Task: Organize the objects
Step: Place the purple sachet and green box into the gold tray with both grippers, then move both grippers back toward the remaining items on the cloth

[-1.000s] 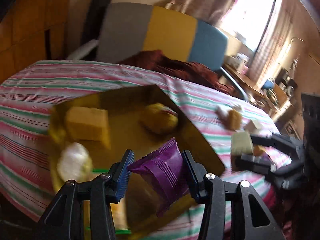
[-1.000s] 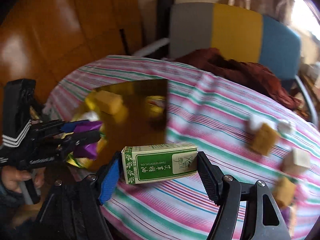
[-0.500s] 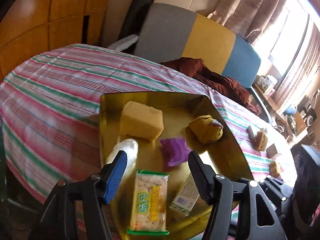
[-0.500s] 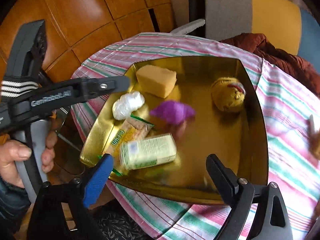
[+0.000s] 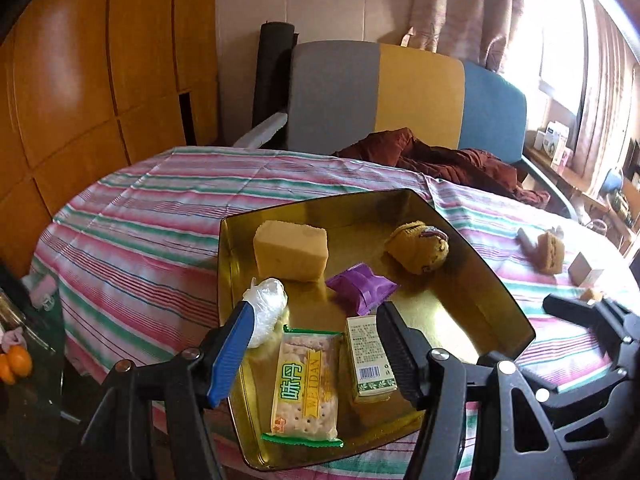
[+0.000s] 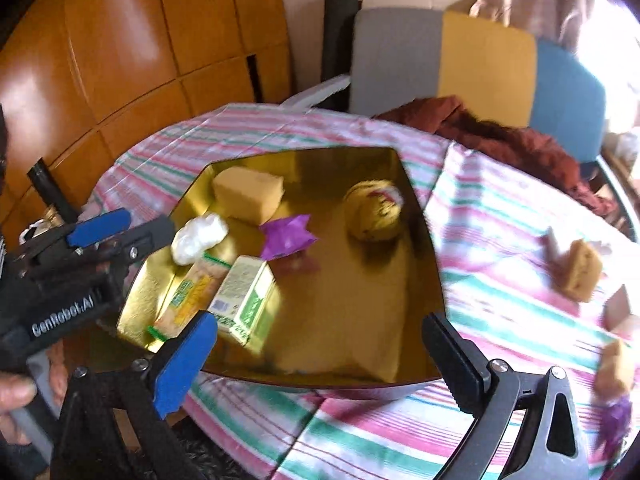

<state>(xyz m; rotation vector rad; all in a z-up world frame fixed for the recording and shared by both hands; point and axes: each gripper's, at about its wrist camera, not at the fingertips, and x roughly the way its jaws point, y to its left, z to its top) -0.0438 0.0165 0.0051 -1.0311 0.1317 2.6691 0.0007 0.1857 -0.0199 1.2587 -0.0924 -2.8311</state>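
Left wrist view: left gripper low centre of frame, jaws parted, nothing pinched, hovering above near end of gold tray. Between the fingers, lying in the tray: cracker packet and green box, side by side. Purple sachet just beyond them, mid-tray. Yellow sponge block at far left of tray, knitted yellow pouch at far right, white plastic-wrapped lump at left rim beside blue finger pad. Tray resting on striped tablecloth. At right edge of frame, more small items on the cloth: brown block, pale box.

Right wrist view: right gripper at bottom of frame, jaws opening, spread very wide, empty, above near rim of tray. Green box lying tilted in lower left of tray, touching cracker packet. Left gripper visible at left edge, a hand on its handle. Image somewhat motion-blurred.
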